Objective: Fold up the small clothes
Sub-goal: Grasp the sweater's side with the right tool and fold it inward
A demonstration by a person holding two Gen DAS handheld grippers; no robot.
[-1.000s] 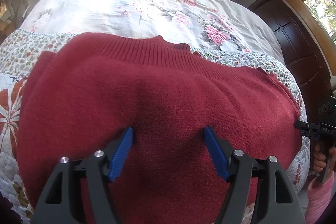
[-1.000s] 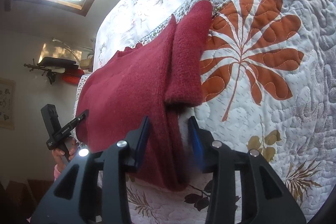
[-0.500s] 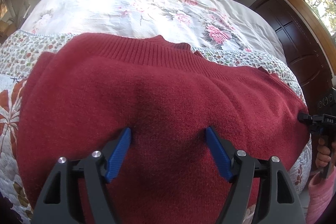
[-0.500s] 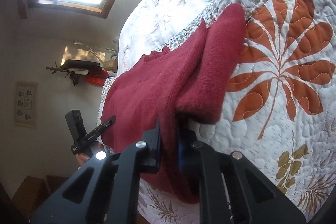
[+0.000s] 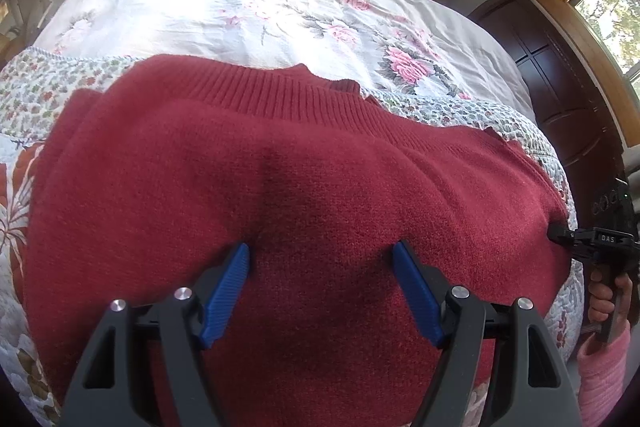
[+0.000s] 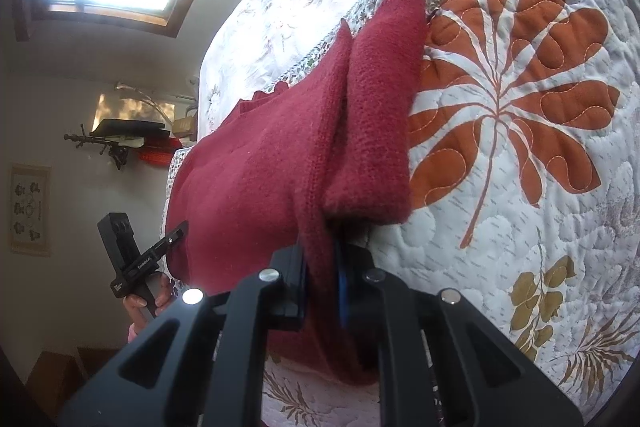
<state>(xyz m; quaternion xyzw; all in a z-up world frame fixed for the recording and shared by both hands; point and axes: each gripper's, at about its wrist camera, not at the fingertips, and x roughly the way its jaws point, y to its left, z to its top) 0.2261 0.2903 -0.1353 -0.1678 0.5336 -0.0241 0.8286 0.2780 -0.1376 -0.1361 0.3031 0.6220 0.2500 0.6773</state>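
Observation:
A dark red knit sweater (image 5: 304,187) lies spread over the quilted bed, its ribbed collar toward the far side. My left gripper (image 5: 320,263) stands open, its blue pads (image 5: 228,283) wide apart and resting on the cloth. In the right wrist view the sweater (image 6: 260,179) shows edge-on, with a folded sleeve (image 6: 380,131) lying beside it on the quilt. My right gripper (image 6: 322,267) is shut on the sweater's near edge. The right gripper (image 5: 560,233) also shows at the sweater's right edge in the left wrist view. The left gripper (image 6: 180,229) appears at the far side in the right wrist view.
The quilt (image 6: 520,107) with orange leaf prints covers the near part of the bed; a floral sheet (image 5: 248,15) covers the far part. A dark wooden door (image 5: 568,99) stands at right. A wall shelf (image 6: 128,135) hangs beyond the bed edge.
My right gripper closed on the sweater's edge, having been open around it one second ago. The left gripper stays open on the cloth, hardly moved.

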